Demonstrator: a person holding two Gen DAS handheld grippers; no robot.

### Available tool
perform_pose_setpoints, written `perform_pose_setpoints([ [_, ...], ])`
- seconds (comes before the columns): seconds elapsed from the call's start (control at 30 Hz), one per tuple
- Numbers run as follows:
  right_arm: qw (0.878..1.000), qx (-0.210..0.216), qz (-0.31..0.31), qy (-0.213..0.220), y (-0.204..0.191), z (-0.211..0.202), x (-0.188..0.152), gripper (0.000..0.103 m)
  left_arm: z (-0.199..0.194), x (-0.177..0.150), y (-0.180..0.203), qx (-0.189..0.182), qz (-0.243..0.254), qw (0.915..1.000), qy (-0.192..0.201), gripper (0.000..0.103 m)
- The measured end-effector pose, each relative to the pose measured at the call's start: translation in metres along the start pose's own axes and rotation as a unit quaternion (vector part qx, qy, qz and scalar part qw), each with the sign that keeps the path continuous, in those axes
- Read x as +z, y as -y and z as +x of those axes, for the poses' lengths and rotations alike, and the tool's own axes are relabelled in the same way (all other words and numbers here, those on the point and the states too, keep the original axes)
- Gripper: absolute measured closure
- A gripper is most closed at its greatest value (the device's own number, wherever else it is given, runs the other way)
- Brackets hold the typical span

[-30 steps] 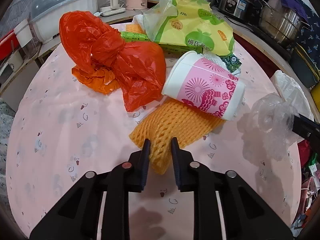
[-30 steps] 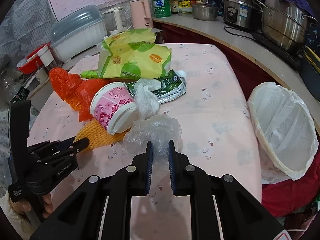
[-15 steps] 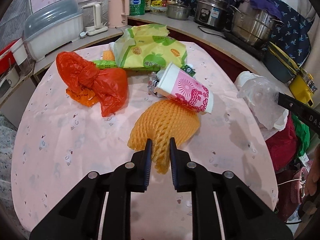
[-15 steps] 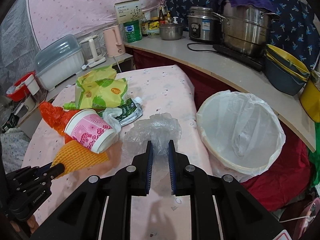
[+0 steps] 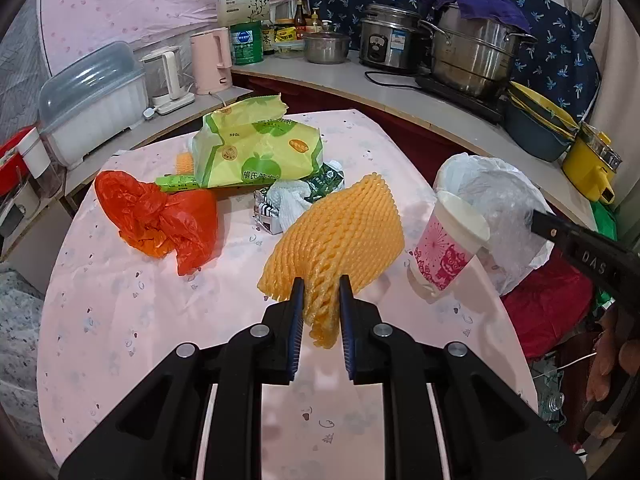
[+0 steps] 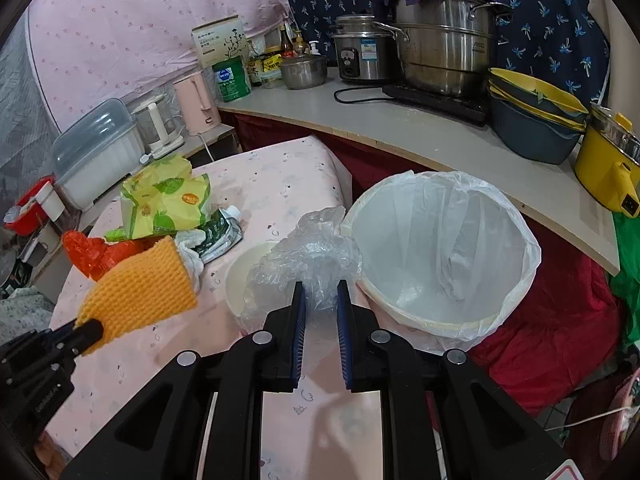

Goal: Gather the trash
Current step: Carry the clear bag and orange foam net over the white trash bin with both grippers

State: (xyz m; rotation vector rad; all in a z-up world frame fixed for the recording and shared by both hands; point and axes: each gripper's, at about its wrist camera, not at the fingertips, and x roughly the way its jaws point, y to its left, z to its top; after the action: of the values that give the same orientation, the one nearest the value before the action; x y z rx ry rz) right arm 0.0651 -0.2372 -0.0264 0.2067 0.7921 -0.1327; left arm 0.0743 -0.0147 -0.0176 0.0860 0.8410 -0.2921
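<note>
Left wrist view: left tongs (image 5: 320,312) clamped on one yellow foam fruit net (image 5: 340,236), lifted clear of the pink table (image 5: 120,300). Left lying on the table: one red plastic bag (image 5: 160,220), one green-and-yellow snack bag (image 5: 260,148), one green stick pack (image 5: 176,181), one crumpled white tissue (image 5: 290,200) atop a dark green wrapper (image 5: 324,178), and a second scrap of yellow net (image 5: 185,162) behind the snack bag. One pink paper cup (image 5: 448,252) at the table's right edge, apparently off the surface; what carries it unclear from here. Right-hand tool reaching in from the right with a clear plastic film (image 5: 504,216).

Right wrist view: right tongs (image 6: 320,312) pinched on that one clear plastic film (image 6: 312,260), hanging just beside the single white-lined trash bin (image 6: 440,248) past the table edge. Bin liner looking empty. Cup rim (image 6: 248,264) showing behind the film.

Judged progress: early. Two pieces gripped and near the bin, none dropped in yet; roughly six or seven items to go.
</note>
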Motion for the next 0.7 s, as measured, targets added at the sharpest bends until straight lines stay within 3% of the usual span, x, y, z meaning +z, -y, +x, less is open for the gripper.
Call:
perform_pose_setpoints([
  [0.23,1.000,0.000,0.007,-0.016,0.010,0.011,-0.013,0.089,-0.004,0.013,0.002,0.010,0.002,0.9999,0.013,0.087],
  [0.43,0.999,0.001,0.029,0.020,0.028,-0.005,0.005,0.089,-0.006,0.038,0.020,0.000,0.014,0.9993,0.035,0.087],
  [0.7,0.996,-0.038,0.060,0.061,0.073,-0.015,0.035,0.089,0.008,0.079,0.074,-0.048,0.048,0.9964,0.050,0.087],
])
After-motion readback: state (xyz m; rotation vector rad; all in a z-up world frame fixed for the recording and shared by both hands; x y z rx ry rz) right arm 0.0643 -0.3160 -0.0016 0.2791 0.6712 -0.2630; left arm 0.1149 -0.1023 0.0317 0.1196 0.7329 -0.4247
